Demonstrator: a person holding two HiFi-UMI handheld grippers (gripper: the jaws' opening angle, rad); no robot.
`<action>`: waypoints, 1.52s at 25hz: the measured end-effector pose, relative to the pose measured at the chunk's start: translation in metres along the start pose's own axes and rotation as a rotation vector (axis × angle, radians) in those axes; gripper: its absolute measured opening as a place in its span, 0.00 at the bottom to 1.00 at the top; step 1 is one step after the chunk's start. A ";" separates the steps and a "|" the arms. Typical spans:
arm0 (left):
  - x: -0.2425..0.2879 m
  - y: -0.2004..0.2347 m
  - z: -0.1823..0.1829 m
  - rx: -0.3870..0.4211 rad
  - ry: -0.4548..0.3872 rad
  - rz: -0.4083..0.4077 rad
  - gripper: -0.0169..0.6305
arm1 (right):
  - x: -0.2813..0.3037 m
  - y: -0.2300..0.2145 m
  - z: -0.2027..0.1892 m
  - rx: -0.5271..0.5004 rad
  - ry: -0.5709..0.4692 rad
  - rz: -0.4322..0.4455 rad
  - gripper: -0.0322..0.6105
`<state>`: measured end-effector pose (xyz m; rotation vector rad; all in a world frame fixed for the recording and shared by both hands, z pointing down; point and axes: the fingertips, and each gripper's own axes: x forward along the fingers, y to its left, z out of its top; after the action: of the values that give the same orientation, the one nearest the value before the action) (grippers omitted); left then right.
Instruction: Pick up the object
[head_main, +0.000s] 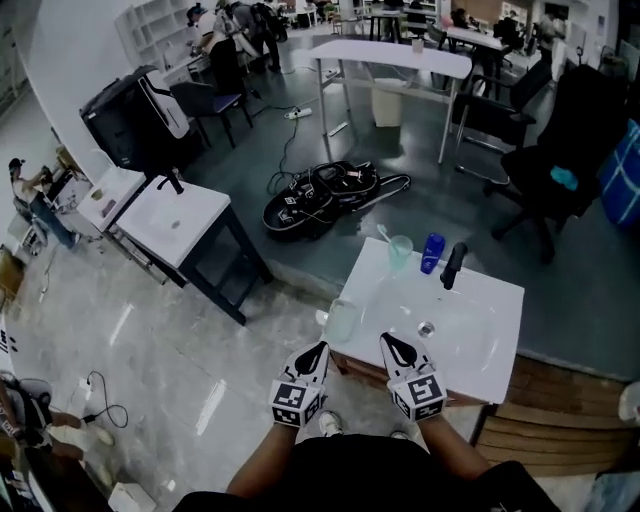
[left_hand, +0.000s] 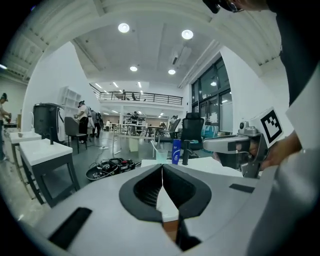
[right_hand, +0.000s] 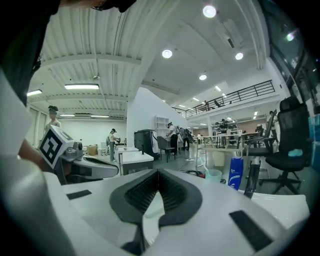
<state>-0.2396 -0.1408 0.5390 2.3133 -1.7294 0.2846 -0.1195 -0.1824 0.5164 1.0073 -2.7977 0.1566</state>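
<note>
A white sink counter (head_main: 480, 355) stands in front of me. At its back edge are a pale green cup (head_main: 400, 250) with a stick in it, a blue bottle (head_main: 431, 252) and a black faucet (head_main: 453, 265). A clear cup (head_main: 343, 321) sits at the counter's left edge. My left gripper (head_main: 320, 348) hovers shut and empty at the near edge, just right of the clear cup. My right gripper (head_main: 386, 341) is beside it, also shut and empty. In the left gripper view the jaws (left_hand: 162, 165) meet, with the blue bottle (left_hand: 176, 151) far ahead. In the right gripper view the jaws (right_hand: 158, 171) meet too, the bottle (right_hand: 235, 173) to the right.
A second white sink table (head_main: 175, 220) stands to the left. A black heap of gear and cables (head_main: 320, 195) lies on the floor beyond the counter. A black office chair (head_main: 555, 170) is at the right, and a wooden step (head_main: 550, 420) runs below the counter's right side.
</note>
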 end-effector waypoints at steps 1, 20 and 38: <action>0.003 0.002 0.000 0.006 0.005 -0.027 0.06 | 0.000 -0.001 -0.002 0.002 0.005 -0.030 0.08; 0.065 -0.017 -0.039 0.022 0.128 -0.214 0.06 | -0.026 -0.040 -0.041 0.081 0.105 -0.271 0.08; 0.084 0.008 -0.095 -0.051 0.279 -0.013 0.59 | -0.014 -0.043 -0.070 0.110 0.181 -0.196 0.08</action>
<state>-0.2252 -0.1907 0.6548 2.1300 -1.5660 0.5265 -0.0726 -0.1960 0.5841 1.2184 -2.5351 0.3602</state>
